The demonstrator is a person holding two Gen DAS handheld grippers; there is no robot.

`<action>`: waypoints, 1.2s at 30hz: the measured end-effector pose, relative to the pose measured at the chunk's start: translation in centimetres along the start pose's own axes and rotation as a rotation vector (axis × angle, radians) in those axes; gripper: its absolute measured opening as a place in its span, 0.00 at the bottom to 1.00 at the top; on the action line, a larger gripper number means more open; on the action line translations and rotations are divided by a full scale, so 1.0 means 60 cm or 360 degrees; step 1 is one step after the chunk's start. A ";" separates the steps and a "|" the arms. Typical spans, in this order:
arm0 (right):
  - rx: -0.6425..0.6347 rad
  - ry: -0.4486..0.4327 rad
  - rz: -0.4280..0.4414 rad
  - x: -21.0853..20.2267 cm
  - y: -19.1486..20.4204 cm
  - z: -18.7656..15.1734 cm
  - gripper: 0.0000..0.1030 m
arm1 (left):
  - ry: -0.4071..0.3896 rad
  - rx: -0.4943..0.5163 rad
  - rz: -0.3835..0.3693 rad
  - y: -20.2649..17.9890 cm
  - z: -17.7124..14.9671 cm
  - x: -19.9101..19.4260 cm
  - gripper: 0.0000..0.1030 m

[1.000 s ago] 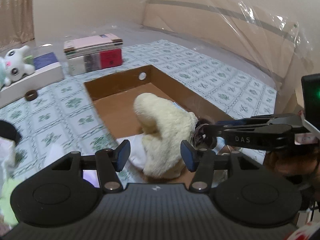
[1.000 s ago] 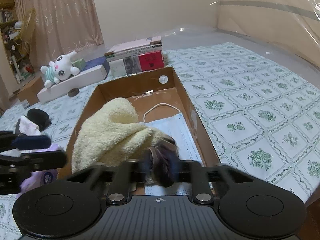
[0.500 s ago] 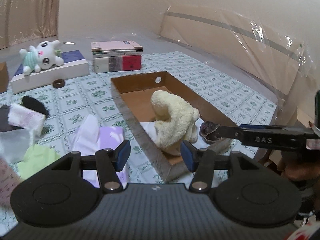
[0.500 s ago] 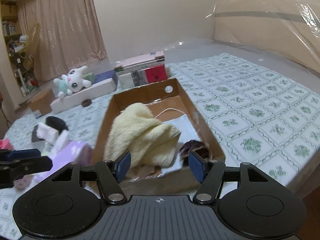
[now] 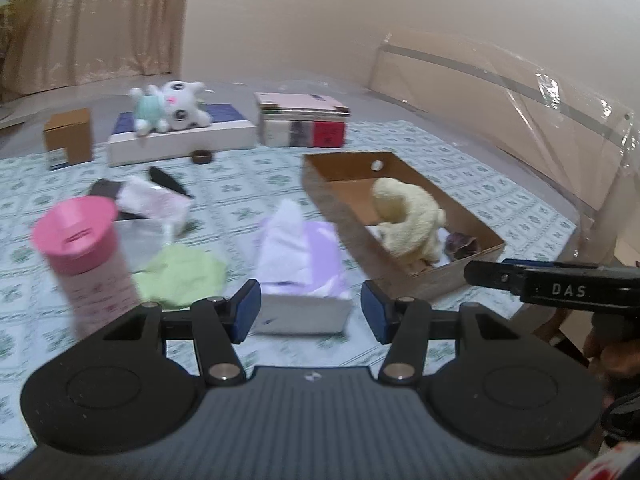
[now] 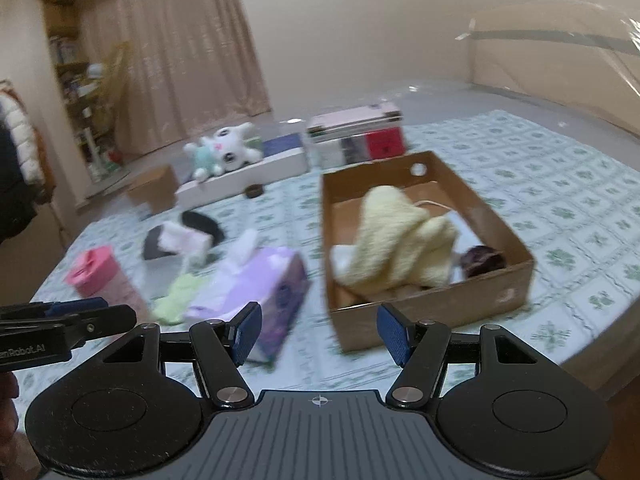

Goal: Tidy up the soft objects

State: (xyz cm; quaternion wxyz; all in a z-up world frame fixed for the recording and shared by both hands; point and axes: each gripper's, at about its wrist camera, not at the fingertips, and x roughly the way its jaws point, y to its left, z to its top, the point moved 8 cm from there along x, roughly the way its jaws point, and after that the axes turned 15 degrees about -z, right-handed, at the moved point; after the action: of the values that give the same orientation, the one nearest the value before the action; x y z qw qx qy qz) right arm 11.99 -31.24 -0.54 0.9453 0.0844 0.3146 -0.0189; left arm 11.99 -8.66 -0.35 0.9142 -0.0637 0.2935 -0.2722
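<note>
A brown cardboard box (image 5: 316, 176) (image 6: 440, 308) on the patterned bed cover holds a cream towel (image 5: 408, 216) (image 6: 400, 240), a dark purple soft item (image 5: 462, 243) (image 6: 482, 260) and a white face mask under the towel. My left gripper (image 5: 310, 310) is open and empty, back from the box, above a purple tissue pack (image 5: 300, 264) (image 6: 256, 292). My right gripper (image 6: 320, 330) is open and empty, in front of the box's near wall. A green cloth (image 5: 184, 276) (image 6: 180, 296) and a pink-white cloth (image 5: 156, 204) (image 6: 186, 240) lie left of the box.
A pink-lidded canister (image 5: 88, 256) (image 6: 100, 280) stands at the left. A white plush toy (image 5: 172, 110) (image 6: 224, 152) lies on a flat white box. Stacked books (image 5: 302, 122) (image 6: 356, 136), a small brown box (image 5: 68, 140) and a dark ring (image 5: 201, 156) sit farther back.
Both grippers have pulled back from the box. The right gripper, shut on the dark purple item a second ago, opened and left it in the box's near corner.
</note>
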 end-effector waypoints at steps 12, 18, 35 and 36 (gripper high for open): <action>-0.0177 0.0019 0.0140 -0.003 0.134 -0.017 0.62 | -0.0060 -0.0139 0.0169 0.106 -0.045 -0.102 0.50; -0.0250 0.0030 0.0180 0.008 0.173 -0.024 0.62 | -0.0050 -0.0105 0.0206 0.135 -0.051 -0.122 0.50; -0.0504 -0.0013 0.0298 0.018 0.235 -0.030 0.62 | 0.0010 -0.0034 0.0295 0.202 -0.050 -0.187 0.52; -0.0524 -0.0015 0.0303 0.021 0.239 -0.029 0.62 | 0.0016 -0.0029 0.0303 0.208 -0.049 -0.191 0.54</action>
State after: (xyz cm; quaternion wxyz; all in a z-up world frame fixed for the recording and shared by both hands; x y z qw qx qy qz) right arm 13.26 -16.78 -0.53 0.9453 -0.0422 0.2996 0.1221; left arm 8.25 8.12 -0.48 0.9338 -0.0425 0.3053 -0.1817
